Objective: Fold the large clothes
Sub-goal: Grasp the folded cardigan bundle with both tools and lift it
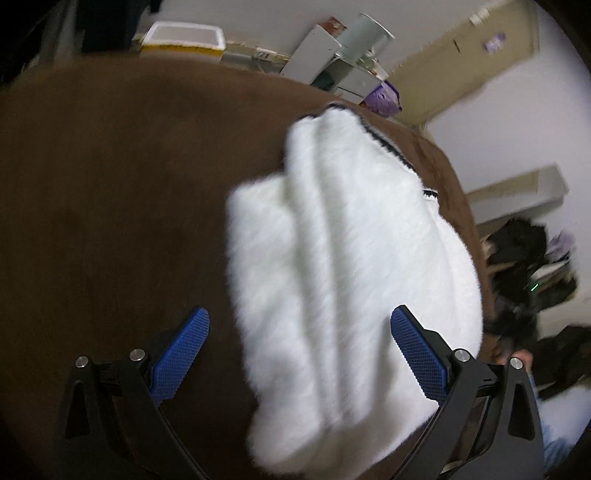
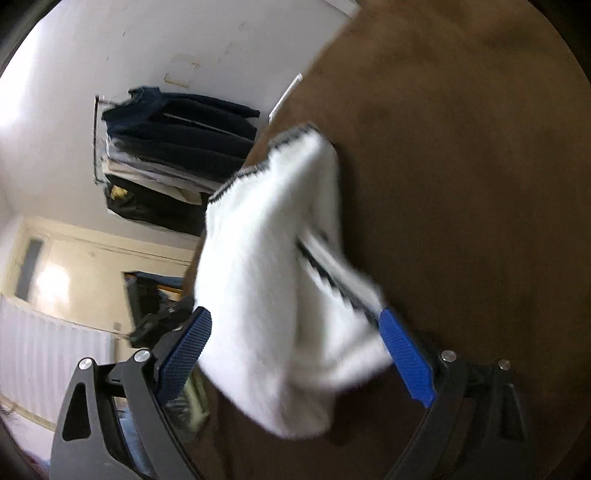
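A white fluffy sweater (image 1: pixel 343 258) with black trim lies folded in a long bundle on the brown blanket (image 1: pixel 110 203), close to its right edge. My left gripper (image 1: pixel 301 314) hovers over the near end of the bundle, its blue pads (image 1: pixel 181 354) spread wide and pressing on nothing. In the right wrist view the same sweater (image 2: pixel 266 266) shows blurred against the blanket (image 2: pixel 461 184), with a black-striped fold along its right side. My right gripper (image 2: pixel 295 314) is open, and the sweater's near end sits between its blue pads (image 2: pixel 404 360) without being pinched.
Beyond the blanket's far edge are a white and yellow box (image 1: pixel 184 35), a grey cabinet (image 1: pixel 332 62) and a purple bag (image 1: pixel 384 98). Dark clutter (image 1: pixel 524 266) lies at the right. A rack of dark clothes (image 2: pixel 177 147) and a white radiator (image 2: pixel 48 350) stand by the wall.
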Demonstrator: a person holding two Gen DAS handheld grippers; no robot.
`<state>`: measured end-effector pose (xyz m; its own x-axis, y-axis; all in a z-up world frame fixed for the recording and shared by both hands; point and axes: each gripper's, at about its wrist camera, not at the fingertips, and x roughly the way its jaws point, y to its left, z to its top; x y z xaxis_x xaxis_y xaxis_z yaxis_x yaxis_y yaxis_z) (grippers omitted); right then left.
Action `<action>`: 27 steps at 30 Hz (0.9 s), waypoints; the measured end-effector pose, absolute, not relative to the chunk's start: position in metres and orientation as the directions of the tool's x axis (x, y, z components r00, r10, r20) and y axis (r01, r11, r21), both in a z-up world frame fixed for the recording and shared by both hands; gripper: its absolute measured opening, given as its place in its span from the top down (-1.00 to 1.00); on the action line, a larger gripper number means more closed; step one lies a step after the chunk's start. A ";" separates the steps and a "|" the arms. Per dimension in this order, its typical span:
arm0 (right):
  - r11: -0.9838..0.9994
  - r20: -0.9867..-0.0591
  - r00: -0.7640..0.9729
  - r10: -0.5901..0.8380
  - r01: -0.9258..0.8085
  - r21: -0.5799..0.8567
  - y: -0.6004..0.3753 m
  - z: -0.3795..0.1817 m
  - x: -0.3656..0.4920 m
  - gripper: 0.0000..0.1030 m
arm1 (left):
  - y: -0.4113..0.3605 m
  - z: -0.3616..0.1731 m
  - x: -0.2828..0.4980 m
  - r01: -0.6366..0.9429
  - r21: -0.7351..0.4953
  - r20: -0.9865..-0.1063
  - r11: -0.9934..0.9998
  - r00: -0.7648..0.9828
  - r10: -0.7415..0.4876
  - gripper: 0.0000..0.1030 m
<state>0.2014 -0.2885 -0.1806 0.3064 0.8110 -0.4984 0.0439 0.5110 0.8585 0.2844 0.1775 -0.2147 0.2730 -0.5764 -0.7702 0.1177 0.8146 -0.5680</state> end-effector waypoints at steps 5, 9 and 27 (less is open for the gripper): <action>0.421 -0.435 0.322 0.841 0.116 0.900 -0.298 -0.210 0.180 -0.77 | 0.183 -0.238 0.274 0.083 -0.667 -0.699 0.740 0.273 -0.661 -0.87; 0.409 -0.419 0.329 0.846 0.102 0.907 -0.296 -0.207 0.182 -0.88 | 0.182 -0.244 0.273 0.106 -0.698 -0.662 0.708 0.282 -0.695 -0.87; 0.556 -0.544 0.209 0.813 0.000 0.831 -0.203 -0.201 0.247 -0.91 | 0.138 -0.251 0.304 0.154 -0.745 -0.631 0.649 0.154 -0.760 -0.88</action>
